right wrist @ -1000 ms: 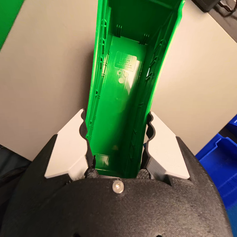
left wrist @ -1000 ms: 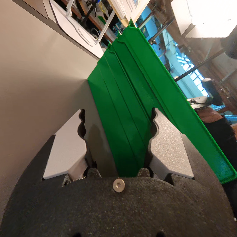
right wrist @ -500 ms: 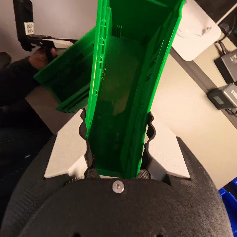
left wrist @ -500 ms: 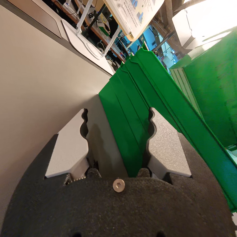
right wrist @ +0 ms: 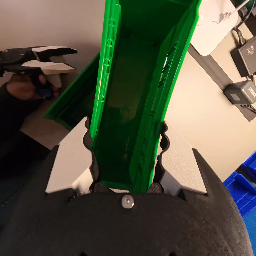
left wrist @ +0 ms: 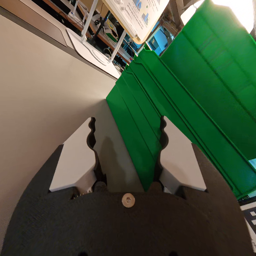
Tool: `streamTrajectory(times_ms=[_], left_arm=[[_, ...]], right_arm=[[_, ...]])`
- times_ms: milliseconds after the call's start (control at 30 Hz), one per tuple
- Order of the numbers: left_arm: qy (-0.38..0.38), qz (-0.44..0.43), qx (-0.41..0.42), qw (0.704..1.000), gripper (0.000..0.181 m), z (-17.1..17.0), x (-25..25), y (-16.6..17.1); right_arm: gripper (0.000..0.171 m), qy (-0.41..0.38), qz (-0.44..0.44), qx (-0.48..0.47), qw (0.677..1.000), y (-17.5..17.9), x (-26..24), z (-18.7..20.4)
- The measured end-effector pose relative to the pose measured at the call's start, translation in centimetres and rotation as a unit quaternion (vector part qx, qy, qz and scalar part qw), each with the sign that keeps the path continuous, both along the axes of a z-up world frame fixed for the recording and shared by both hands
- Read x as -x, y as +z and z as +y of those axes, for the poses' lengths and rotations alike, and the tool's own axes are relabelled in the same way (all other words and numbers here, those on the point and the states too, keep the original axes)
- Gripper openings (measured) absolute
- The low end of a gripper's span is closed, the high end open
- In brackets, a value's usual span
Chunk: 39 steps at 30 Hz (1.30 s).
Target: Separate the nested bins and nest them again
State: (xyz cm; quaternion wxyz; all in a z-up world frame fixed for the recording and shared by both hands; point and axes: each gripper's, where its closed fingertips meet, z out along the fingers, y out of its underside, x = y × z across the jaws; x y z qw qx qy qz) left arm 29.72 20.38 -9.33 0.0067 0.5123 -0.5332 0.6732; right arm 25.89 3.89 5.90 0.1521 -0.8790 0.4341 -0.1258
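Note:
A green bin [left wrist: 138,110] rests tilted on the beige table [left wrist: 48,97]. My left gripper [left wrist: 127,118] is open beside its near side wall, with the wall's lower part between the fingers. My right gripper [right wrist: 125,121] is shut on a second green bin [right wrist: 131,83], gripping it across its width and holding it in the air. In the left wrist view this held bin [left wrist: 214,69] hangs close above and to the right of the resting one. The right wrist view also shows the resting bin [right wrist: 77,94] and the open left gripper [right wrist: 75,60] beside it.
A white stand base [left wrist: 90,47] with a sign board [left wrist: 135,18] stands at the table's far edge. Black power adapters [right wrist: 246,58] lie on a dark strip. Blue bins [right wrist: 242,187] sit at the lower right. A person's hand [right wrist: 23,88] holds the left gripper.
My right gripper has carried its green bin over towards the resting bin, so it now fills the upper right of the left wrist view. The left gripper stays open beside the resting bin.

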Motion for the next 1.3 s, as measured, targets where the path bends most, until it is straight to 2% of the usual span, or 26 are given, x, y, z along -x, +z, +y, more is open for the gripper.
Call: streamTrajectory(times_ms=[200, 367, 567, 833, 1000, 1300], left_arm=[[0.012, -0.029, 0.011, 0.999, 0.092, 1.1, 1.1, 0.8], [0.009, -0.03, 0.026, 0.999, 0.09, 1.3, 1.2, 1.0], [0.001, -0.027, 0.034, 0.999, 0.085, 1.2, 1.3, 1.0], [-0.01, -0.027, 0.028, 0.999, 0.081, 0.8, 1.4, 0.9], [-0.012, -0.035, 0.032, 0.999, 0.08, 0.8, 1.5, 1.2], [-0.012, -0.041, 0.037, 0.998, 0.079, 0.9, 1.6, 1.4]], right_arm=[[0.106, -0.076, -0.005, 0.004, 0.997, -0.5, -0.4, 1.7], [0.11, -0.096, 0.025, -0.013, 0.995, -0.4, 0.5, 4.1], [0.111, -0.128, 0.032, -0.025, 0.991, -0.5, -0.3, 4.8], [0.113, -0.158, 0.025, -0.052, 0.986, -0.5, -0.8, 5.3], [0.116, -0.181, -0.006, -0.117, 0.977, -0.5, -0.7, 5.7], [0.116, -0.2, -0.031, -0.076, 0.976, -0.6, -0.6, 4.0]])
